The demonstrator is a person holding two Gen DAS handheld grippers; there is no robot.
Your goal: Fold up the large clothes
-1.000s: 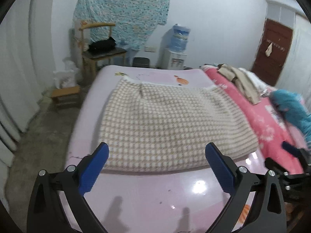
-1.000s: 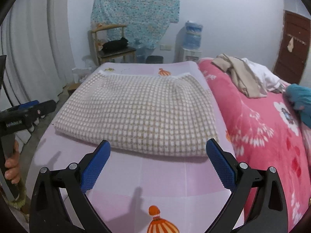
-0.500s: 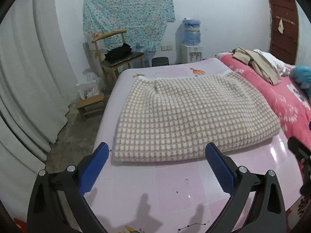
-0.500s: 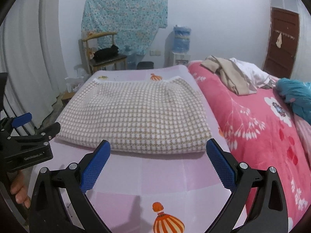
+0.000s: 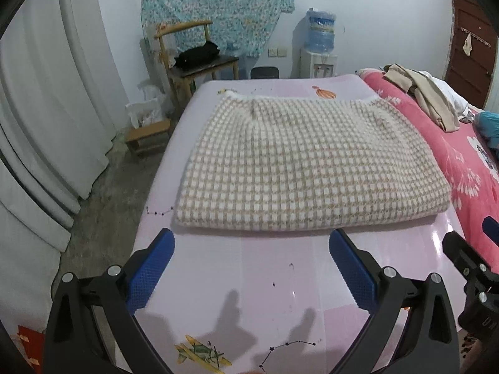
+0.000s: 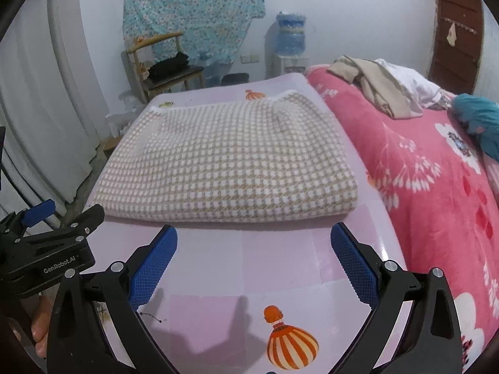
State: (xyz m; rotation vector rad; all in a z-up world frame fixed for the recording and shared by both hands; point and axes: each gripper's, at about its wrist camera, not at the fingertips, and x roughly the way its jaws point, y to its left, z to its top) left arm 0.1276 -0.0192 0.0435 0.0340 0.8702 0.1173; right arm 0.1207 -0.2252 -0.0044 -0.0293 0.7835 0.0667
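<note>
A folded beige-and-white checked garment (image 5: 299, 168) (image 6: 230, 159) lies flat on the pink mat (image 5: 249, 268) (image 6: 237, 265). My left gripper (image 5: 251, 244) hovers just short of the garment's near edge, open, with nothing between its blue pads. Over the mat near the garment's right front corner, my right gripper (image 6: 254, 240) is likewise open and holds nothing. The left tool also shows at the left of the right wrist view (image 6: 46, 243), held by a hand. Part of the right tool shows at the right edge of the left wrist view (image 5: 467, 258).
A pink flowered blanket (image 6: 436, 187) lies to the right with beige and white clothes (image 6: 380, 87) and a teal garment (image 6: 480, 121) on it. A wooden chair (image 5: 190, 62), a low stool (image 5: 146, 134) and a water dispenser (image 5: 318, 50) stand beyond the bed. White curtains (image 5: 46, 109) hang at left.
Both grippers pulled back slightly and the views swung; the garment stayed still on the mat. Both stayed open.
</note>
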